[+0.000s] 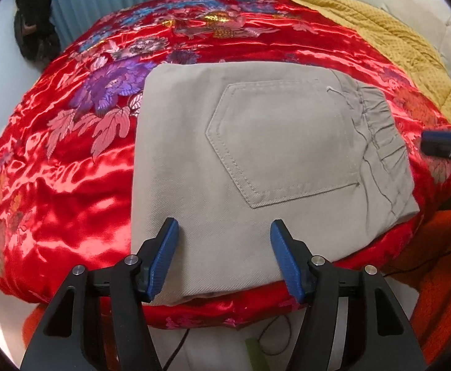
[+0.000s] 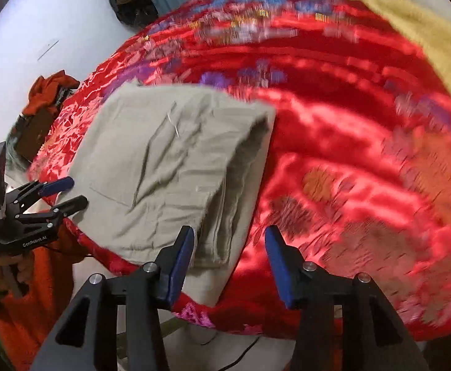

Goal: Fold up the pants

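Note:
The beige pants [image 1: 256, 167] lie folded into a compact rectangle on the red satin quilt [image 1: 70, 185], back pocket up, elastic waistband at the right. My left gripper [image 1: 224, 232] is open and empty over the pants' near edge. The pants show in the right wrist view [image 2: 169, 167] with stacked layers at their right edge. My right gripper [image 2: 229, 238] is open and empty, above the pants' near right corner. The left gripper also shows in the right wrist view [image 2: 70, 193], open beside the pants' left edge.
A mustard knit blanket [image 1: 395, 40] lies on the far right of the bed. An orange cloth [image 1: 441, 272] hangs at the near right. A dark bag [image 1: 33, 31] hangs on the wall by the blue curtain. Cables trail on the floor below the quilt's edge.

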{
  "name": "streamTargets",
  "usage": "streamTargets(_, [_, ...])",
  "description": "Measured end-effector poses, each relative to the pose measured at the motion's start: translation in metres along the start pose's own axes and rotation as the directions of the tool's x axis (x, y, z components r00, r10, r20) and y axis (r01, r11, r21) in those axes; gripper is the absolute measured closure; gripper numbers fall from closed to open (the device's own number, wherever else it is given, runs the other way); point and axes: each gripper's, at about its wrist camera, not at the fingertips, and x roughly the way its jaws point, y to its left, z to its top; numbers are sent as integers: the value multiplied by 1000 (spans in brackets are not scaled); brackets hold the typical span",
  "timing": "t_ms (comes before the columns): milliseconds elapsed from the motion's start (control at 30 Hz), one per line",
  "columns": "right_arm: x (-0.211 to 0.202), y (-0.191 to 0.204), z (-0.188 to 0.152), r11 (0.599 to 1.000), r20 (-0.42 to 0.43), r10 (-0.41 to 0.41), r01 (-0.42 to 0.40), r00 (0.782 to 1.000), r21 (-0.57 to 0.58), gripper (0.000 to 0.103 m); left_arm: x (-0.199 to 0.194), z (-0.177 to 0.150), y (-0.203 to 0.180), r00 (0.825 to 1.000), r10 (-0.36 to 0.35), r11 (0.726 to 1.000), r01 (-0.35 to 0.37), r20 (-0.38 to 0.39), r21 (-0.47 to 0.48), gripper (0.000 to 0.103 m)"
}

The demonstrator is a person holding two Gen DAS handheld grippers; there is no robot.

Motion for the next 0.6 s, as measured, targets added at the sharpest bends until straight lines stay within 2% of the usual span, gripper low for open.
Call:
streamTargets(133, [-11, 23, 9, 998, 89, 48, -46, 995, -31, 55, 1, 1, -1, 1000, 2, 1000, -2, -2, 4, 39])
streamTargets(267, [6, 35, -3, 984, 99, 177, -177, 979, -8, 55, 3, -1, -1, 1000, 0, 1000, 0, -2, 14, 39])
streamTargets(300, [19, 35, -10, 985, 67, 171, -173, 983, 19, 55, 5, -2, -1, 1000, -7, 1000, 8, -7, 24, 38])
streamTargets(333, [43, 32, -20, 989, -12, 137, -136, 990, 49, 55, 9, -3, -3, 1000, -15, 999, 16, -21, 35, 36])
streamTargets(367, [54, 32, -26, 992, -30, 122, -121, 992, 47, 55, 11, -4, -4, 1000, -13, 999, 14, -26, 52, 35])
streamTargets(433, [49, 37, -30, 994, 15, 112, -112, 994, 9, 56, 7, -2, -3, 999, -27, 998, 28, -21, 54, 35])
streamTargets(533, [31, 35, -21, 989, 26, 142, -143, 990, 44, 55, -9, 8, 15, 992, -123, 992, 123, -21, -10, 35])
streamTargets(600, [12, 24, -16, 985, 84, 149, -155, 985, 78, 47, -18, 18, 33, 986, -165, 985, 165, 2, -59, 29])
